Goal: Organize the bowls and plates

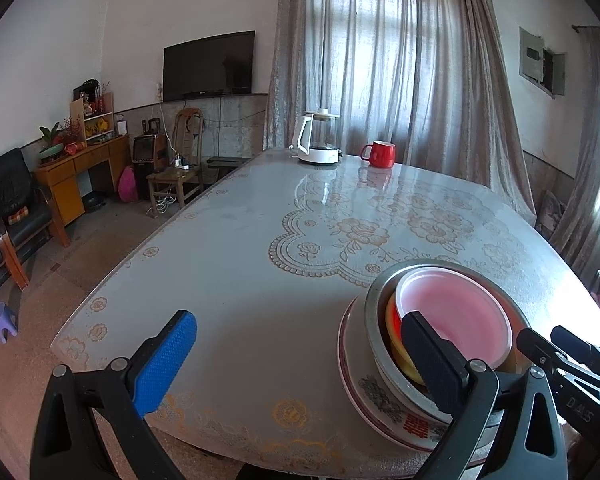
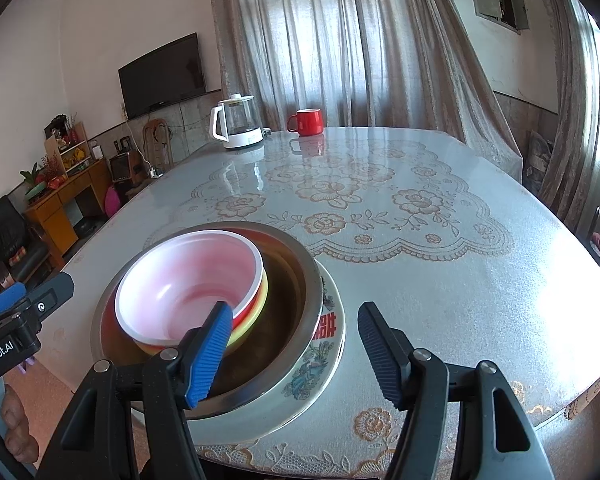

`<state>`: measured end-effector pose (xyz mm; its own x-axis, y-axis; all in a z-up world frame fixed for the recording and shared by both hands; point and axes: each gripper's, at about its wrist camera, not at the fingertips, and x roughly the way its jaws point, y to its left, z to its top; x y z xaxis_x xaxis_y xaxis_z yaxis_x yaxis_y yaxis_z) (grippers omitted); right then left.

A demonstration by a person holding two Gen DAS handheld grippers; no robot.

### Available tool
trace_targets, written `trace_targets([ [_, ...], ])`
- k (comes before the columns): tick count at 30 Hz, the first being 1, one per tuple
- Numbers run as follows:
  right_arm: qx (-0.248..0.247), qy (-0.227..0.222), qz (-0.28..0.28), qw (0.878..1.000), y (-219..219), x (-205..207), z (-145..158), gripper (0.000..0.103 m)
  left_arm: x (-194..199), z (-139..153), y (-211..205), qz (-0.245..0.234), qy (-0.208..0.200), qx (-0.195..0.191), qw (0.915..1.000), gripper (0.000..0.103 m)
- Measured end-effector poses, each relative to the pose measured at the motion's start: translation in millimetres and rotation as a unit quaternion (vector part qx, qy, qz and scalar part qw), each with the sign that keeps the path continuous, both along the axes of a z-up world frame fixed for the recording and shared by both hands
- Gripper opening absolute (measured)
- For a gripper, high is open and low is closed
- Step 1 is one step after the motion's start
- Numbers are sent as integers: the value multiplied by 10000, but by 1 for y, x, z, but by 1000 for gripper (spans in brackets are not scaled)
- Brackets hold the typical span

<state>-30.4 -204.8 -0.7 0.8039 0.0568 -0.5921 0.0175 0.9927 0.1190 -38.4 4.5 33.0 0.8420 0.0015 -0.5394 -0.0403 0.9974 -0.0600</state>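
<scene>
**Nested dishes sitting stacked at the near table edge, both grippers standing open around them**

The dishes are sitting as one stack near the front edge of the table (image 2: 440, 280): a pink bowl (image 2: 188, 284) is resting inside a red bowl (image 2: 248, 314) and a yellow bowl (image 2: 246, 336), these are leaning toward the left wall of a wide steel bowl (image 2: 292, 280), and the steel bowl is standing on a flowered plate (image 2: 320, 364). Nesting smaller into larger is keeping the pile compact and stable, which looks like the aim of the tidying; by that reading the stacking is largely done.

The right gripper (image 2: 296, 356) is hovering over the stack with its fingers spread wide, the blue pad over the pink bowl's near rim and the dark pad outside the plate, clamping nothing. The left gripper (image 1: 300, 364) is likewise holding its fingers far apart, its dark finger overlapping the steel bowl's rim in view; whether it is touching I cannot tell.

Writing: red Chinese characters, seemingly a double-happiness mark, are showing on the plate's rim; the left gripper's body, seen from the right wrist, is reading "enRobot.AI" with the start cut off, and the right gripper's body, seen from the left wrist, is carrying embossed letters like "DAAS". A white kettle (image 2: 238, 122) and a red mug (image 2: 308, 121) are standing well apart at the far edge
</scene>
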Motion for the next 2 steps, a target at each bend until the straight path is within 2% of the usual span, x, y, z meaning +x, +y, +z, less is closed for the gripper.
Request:
trace_targets([
  [2, 15, -10, -8, 10000, -1, 0, 0, 66, 3, -1, 1, -32, 49, -8, 10000, 102],
])
